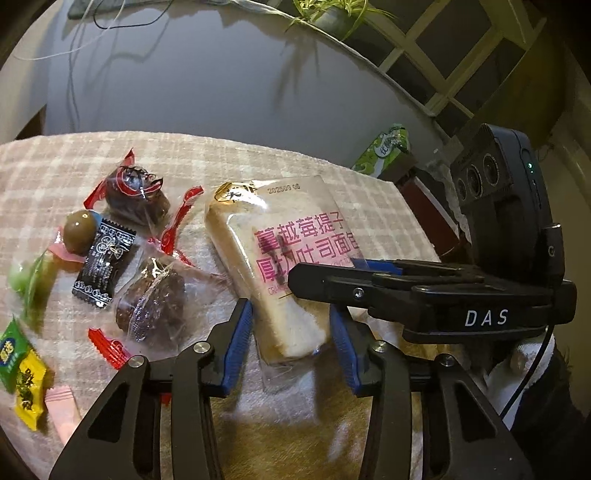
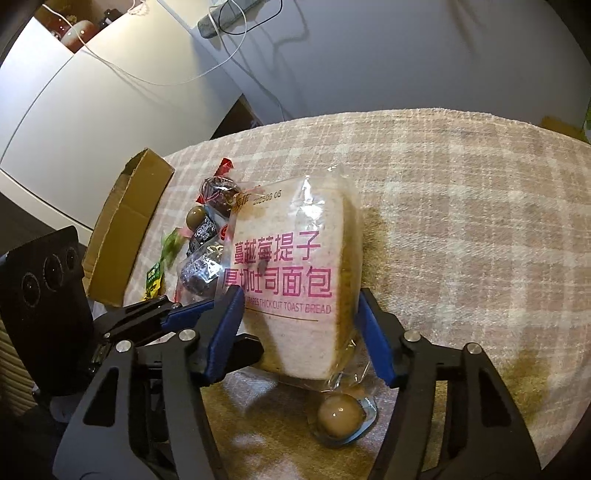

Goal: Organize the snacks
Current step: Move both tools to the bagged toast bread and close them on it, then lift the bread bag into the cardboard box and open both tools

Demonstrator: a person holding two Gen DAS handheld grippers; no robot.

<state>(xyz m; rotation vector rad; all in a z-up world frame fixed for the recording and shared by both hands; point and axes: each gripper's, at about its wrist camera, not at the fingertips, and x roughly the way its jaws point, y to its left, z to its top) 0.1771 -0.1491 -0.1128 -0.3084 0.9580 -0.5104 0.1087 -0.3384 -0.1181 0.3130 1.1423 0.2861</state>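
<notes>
A wrapped slice of toast bread [image 1: 280,258] with pink print lies on the checked cloth [image 1: 55,166]. My left gripper [image 1: 291,339] straddles its near end, pads close on both sides. My right gripper [image 2: 299,332] also has the bread [image 2: 291,273] between its blue pads, which touch the wrapper. In the left wrist view the right gripper [image 1: 332,273] reaches over the bread from the right. Small snacks lie to the left: two dark cakes [image 1: 147,295], a black candy [image 1: 103,266], a brown packed egg [image 1: 79,230], green-yellow packets [image 1: 22,376].
An open cardboard box [image 2: 125,229] stands at the cloth's left edge. Another packed egg [image 2: 340,413] lies on the cloth below the bread. A green tissue pack [image 1: 384,151] and a potted plant [image 1: 332,18] are beyond the table. Cables hang on the wall.
</notes>
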